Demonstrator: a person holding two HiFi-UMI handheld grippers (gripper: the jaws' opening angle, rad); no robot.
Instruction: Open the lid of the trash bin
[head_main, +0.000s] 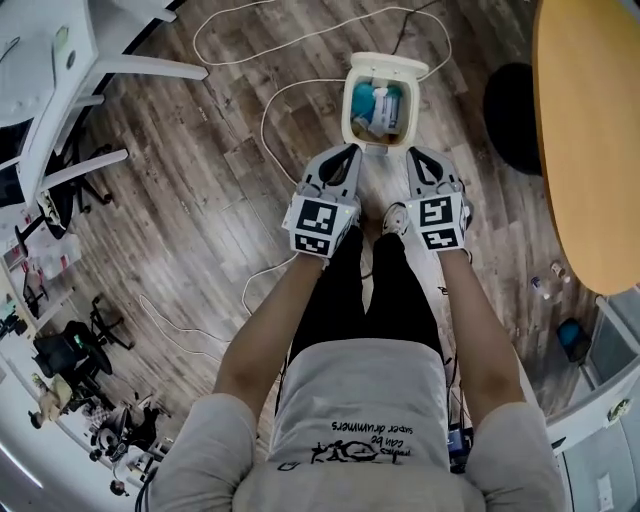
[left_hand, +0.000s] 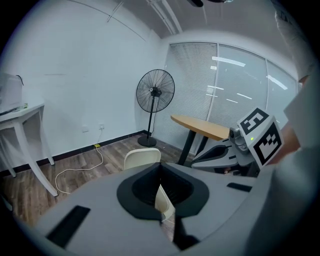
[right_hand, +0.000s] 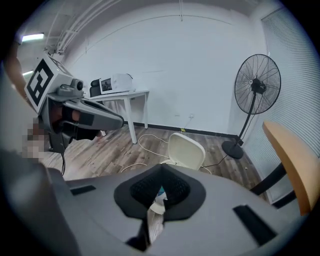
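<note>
The cream trash bin (head_main: 350, 112) stands on the wood floor straight ahead of me, its lid (head_main: 388, 64) swung up and back. Bottles and other rubbish show inside. In the left gripper view the raised lid (left_hand: 142, 157) peeks over the jaws; in the right gripper view the lid (right_hand: 186, 150) stands upright. My left gripper (head_main: 349, 151) hovers just short of the bin's near left corner, jaws together and empty. My right gripper (head_main: 416, 154) hangs near the bin's near right corner, also shut on nothing.
A round orange table (head_main: 590, 130) fills the right side, with the black base (head_main: 515, 115) of a standing fan (left_hand: 155, 92) beside the bin. A white cable (head_main: 268, 110) loops over the floor left of the bin. A white desk (head_main: 60, 70) stands at far left.
</note>
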